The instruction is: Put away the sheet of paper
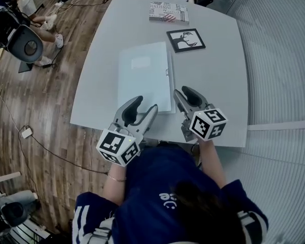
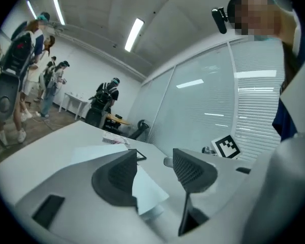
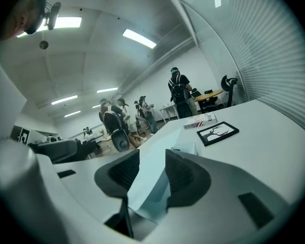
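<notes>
The sheet of paper (image 1: 142,78), pale and flat with a small label, lies in the middle of the white table (image 1: 218,85). My left gripper (image 1: 146,104) hovers at the sheet's near edge with its jaws wide open. In the left gripper view a corner of the sheet (image 2: 148,187) shows beside the left jaw, and nothing is pinched by that gripper (image 2: 155,169). My right gripper (image 1: 182,91) sits at the sheet's near right corner. Its jaws (image 3: 152,169) stand partly apart, and the sheet's face (image 3: 155,182) fills the gap without either pad pressing on it.
A book (image 1: 169,12) and a black-framed picture (image 1: 185,39) lie at the table's far end. An office chair (image 1: 23,39) and cables are on the wood floor to the left. A glass wall with blinds runs along the right. People stand far off.
</notes>
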`<state>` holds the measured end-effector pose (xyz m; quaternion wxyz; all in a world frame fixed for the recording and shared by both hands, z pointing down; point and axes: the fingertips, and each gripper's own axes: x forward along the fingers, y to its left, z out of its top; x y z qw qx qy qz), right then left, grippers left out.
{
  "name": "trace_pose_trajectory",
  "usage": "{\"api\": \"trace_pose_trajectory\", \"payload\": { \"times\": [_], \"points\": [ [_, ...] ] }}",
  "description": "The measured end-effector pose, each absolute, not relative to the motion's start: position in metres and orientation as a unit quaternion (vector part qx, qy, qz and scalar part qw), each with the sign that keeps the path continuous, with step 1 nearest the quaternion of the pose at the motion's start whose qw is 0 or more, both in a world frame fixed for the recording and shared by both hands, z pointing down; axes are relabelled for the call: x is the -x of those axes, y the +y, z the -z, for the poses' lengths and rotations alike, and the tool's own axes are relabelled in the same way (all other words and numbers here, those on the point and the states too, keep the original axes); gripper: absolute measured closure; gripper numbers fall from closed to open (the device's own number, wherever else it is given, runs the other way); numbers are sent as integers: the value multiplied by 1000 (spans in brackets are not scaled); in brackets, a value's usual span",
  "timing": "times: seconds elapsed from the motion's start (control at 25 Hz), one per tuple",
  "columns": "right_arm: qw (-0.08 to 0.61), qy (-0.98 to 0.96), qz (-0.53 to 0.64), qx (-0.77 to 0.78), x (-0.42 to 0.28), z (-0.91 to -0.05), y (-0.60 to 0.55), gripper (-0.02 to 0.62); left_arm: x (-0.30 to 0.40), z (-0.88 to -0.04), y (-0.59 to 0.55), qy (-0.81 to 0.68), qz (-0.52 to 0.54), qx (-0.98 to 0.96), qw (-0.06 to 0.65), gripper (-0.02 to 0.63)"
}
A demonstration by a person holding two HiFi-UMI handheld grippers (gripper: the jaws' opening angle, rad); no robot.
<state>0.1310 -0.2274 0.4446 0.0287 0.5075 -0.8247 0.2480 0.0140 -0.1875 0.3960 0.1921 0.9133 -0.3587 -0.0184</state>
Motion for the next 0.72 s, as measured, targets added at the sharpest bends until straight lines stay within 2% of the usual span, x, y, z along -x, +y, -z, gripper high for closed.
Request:
{"api": "trace_pose_trajectory", "payload": {
  "times": [0.04, 0.2, 0.36, 0.44, 0.72],
  "points": [
    [44, -826, -245, -506, -127, -447, -225, 430, -5, -395, -190, -378, 16, -908, 178, 384],
    [62, -826, -220, -516, -113, -443, -221, 496, 25, -398, -197, -434, 7, -887, 157, 465],
    [65, -826, -202, -521, -99, -440, -220, 558, 52, -408, -203, -483, -5, -861, 161, 600],
    [63, -830, -195, -519, -91, -439, -219, 586, 61, -412, -204, -493, -9, -855, 163, 601],
    [76, -827, -162, -534, -76, -439, -216, 588, 73, -416, -204, -495, -17, -854, 159, 601]
  ]
}}
